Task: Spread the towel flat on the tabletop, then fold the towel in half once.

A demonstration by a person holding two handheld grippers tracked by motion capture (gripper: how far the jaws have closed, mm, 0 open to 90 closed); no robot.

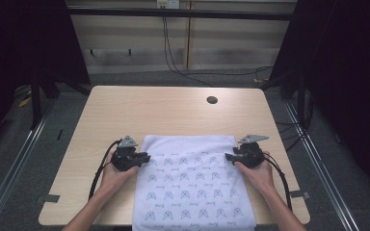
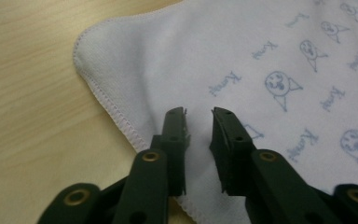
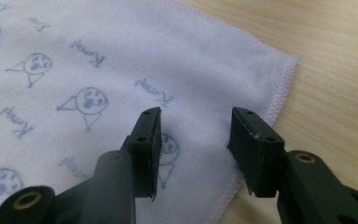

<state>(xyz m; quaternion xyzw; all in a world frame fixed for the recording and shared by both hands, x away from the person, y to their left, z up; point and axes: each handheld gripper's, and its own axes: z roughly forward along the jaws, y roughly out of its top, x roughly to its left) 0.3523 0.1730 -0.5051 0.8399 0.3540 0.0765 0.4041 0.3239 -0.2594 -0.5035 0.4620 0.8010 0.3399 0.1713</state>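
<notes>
White printed cloth [image 1: 192, 178] lies flat between left gripper [image 1: 147, 157] and right gripper [image 1: 227, 157], both parted over its side edges.

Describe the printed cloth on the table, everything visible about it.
The cloth is white, soft-looking fabric, printed all over with small blue cartoon faces and cursive words, its edge stitched in pale thread. It lies flat on the wooden table, its near end hanging past the table's front edge. The left gripper and right gripper sit at its two side edges near the far corners, jaws apart over the fabric, gripping nothing.
</notes>
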